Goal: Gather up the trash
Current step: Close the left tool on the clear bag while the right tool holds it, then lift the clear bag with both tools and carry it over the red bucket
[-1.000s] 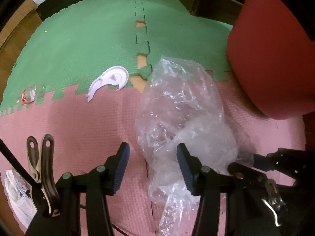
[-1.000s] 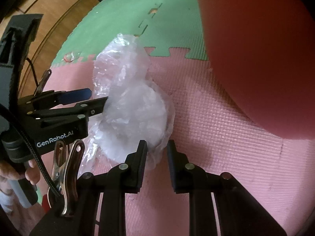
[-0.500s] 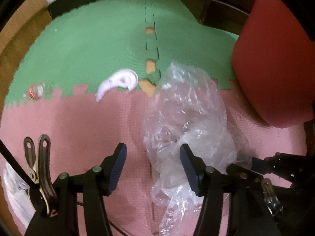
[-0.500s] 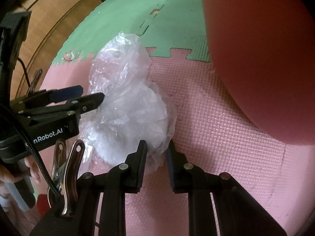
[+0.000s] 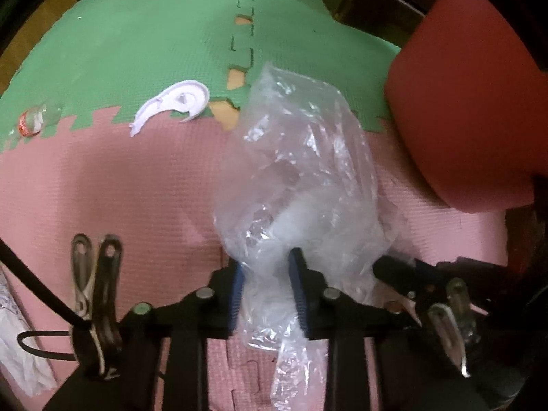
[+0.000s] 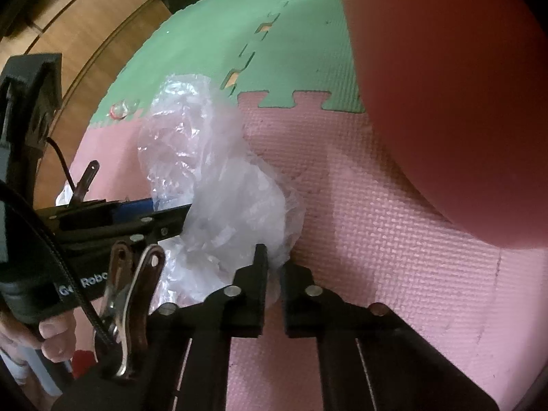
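A crumpled clear plastic bag [image 5: 301, 171] lies on the pink foam mat [image 5: 102, 205]. My left gripper [image 5: 265, 270] points steeply down over the bag's near end. Its jaws are closing, and the blue pads [image 5: 236, 291] squeeze the bunched film between them. In the right wrist view the same bag [image 6: 222, 185] sits left of centre, and my right gripper [image 6: 274, 267] is shut on its lower right edge. The left gripper [image 6: 164, 219] reaches into the bag from the left. The right gripper's tips [image 5: 390, 267] touch the bag's right side.
A torn white plastic lid [image 5: 174, 102] and a small clear bottle with a red label [image 5: 32, 123] lie on the seam with the green mat [image 5: 137, 34]. A big red cushion [image 5: 462, 102] stands close on the right. White crumpled plastic [image 5: 17, 342] lies lower left. A person's hand [image 6: 51, 335] grips the left handle.
The left jaws have closed from wide apart onto the bag's near end. The right jaws have narrowed onto the bag's edge. Both hands have stayed nearly in place.
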Demonstrator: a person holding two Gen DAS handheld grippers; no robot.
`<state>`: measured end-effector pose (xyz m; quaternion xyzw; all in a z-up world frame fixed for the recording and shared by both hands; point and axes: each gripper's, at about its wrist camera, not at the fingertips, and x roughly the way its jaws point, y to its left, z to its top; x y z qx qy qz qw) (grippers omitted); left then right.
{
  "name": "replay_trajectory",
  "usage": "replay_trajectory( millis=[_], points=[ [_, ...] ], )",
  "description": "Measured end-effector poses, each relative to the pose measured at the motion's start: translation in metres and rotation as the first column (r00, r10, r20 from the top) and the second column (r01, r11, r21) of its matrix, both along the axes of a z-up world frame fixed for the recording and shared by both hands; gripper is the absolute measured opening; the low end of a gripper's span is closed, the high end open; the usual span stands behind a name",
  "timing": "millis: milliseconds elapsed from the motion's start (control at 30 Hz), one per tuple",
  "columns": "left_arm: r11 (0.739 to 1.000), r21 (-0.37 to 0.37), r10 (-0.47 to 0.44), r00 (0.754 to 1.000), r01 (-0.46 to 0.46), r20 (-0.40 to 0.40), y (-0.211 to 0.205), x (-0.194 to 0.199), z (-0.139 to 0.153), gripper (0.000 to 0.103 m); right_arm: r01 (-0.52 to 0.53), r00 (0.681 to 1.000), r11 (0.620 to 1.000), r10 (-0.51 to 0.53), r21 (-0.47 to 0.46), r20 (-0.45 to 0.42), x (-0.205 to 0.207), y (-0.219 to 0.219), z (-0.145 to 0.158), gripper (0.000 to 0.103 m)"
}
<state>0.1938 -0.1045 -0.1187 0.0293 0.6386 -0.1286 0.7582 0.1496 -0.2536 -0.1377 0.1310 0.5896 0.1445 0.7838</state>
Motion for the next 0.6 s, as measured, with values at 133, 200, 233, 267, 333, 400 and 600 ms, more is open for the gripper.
replay_trajectory(
  millis=[133, 200, 233, 267, 333, 400, 600],
  points=[
    [0.998, -0.041, 0.036, 0.999, -0.036, -0.008, 0.01, -0.007, 0.012, 0.017, 0.013, 1.0, 1.0, -0.013, 0.022, 0.02, -0.003, -0.002, 0.011, 0.003],
    [0.998, -0.052, 0.044, 0.999, -0.044, 0.002, 0.016, -0.013, 0.023, 0.016, -0.004, 0.999, 1.0, 0.003, 0.006, 0.046, -0.005, 0.003, 0.021, 0.003],
    [0.997, -0.056, 0.05, 0.999, -0.05, 0.007, 0.019, -0.015, 0.028, 0.016, -0.014, 0.998, 1.0, 0.014, -0.001, 0.06, -0.006, 0.005, 0.027, 0.003],
    [0.996, -0.061, 0.061, 0.998, -0.06, 0.01, 0.024, -0.018, 0.034, 0.016, -0.025, 0.997, 1.0, 0.026, -0.009, 0.072, -0.008, 0.009, 0.032, 0.003],
    [0.992, -0.085, 0.098, 0.995, -0.096, 0.018, 0.033, -0.02, 0.049, 0.015, -0.051, 0.993, 0.998, 0.054, -0.029, 0.104, -0.012, 0.016, 0.044, 0.003],
    [0.986, -0.108, 0.13, 0.991, -0.126, 0.029, 0.042, -0.017, 0.06, 0.014, -0.075, 0.987, 0.996, 0.081, -0.047, 0.142, -0.018, 0.02, 0.058, 0.003],
    [0.964, -0.191, 0.212, 0.97, -0.187, 0.118, 0.061, -0.033, 0.111, 0.013, -0.107, 0.961, 0.993, 0.113, -0.039, 0.252, -0.034, 0.03, 0.104, 0.003]
  ],
)
